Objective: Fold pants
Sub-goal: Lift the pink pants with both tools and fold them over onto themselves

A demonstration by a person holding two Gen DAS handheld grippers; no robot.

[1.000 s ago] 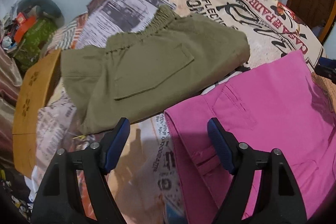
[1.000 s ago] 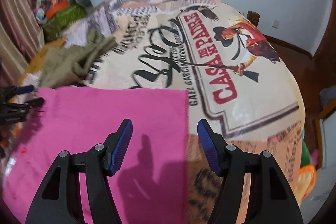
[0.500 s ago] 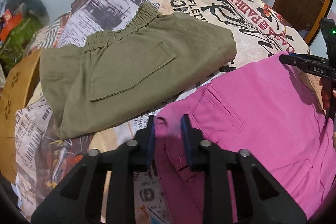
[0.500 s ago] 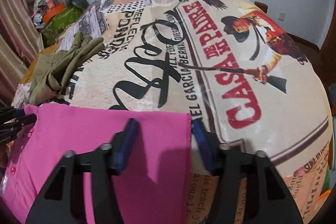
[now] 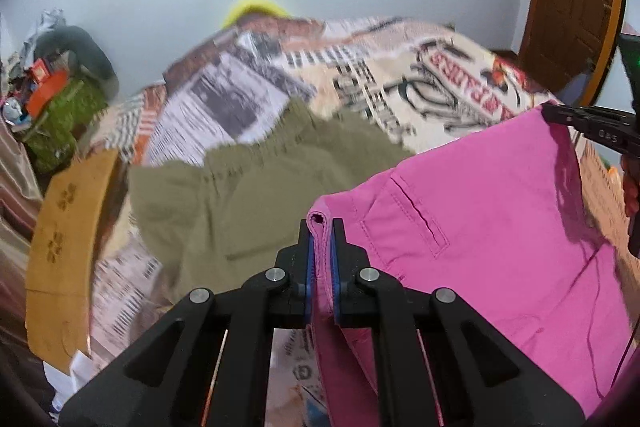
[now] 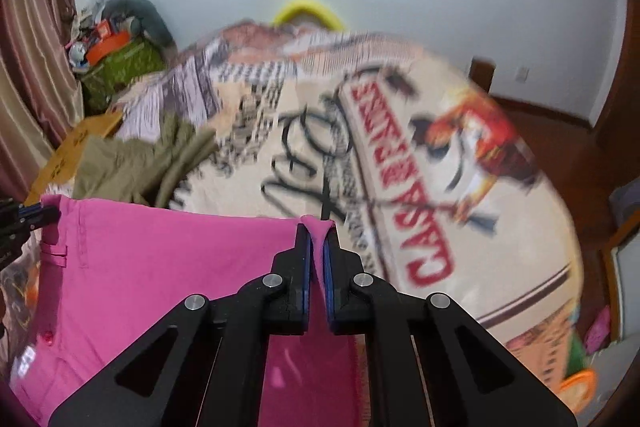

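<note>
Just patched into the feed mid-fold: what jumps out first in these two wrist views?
The pink pants dominate, stretched between the left gripper pinching the waistband corner and the right gripper clamped on the far corner. Behind them, olive pants lie folded on the loud poster-print bedspread.

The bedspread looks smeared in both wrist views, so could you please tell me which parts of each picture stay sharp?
Left wrist view: the printed bedspread and green pants are motion-blurred, while the left gripper and the pink pants it pinches stay crisp. Right wrist view: bedspread lettering smears, the right gripper and pinched pink cloth stay sharp. Both frames bulge, dark at corners.
</note>
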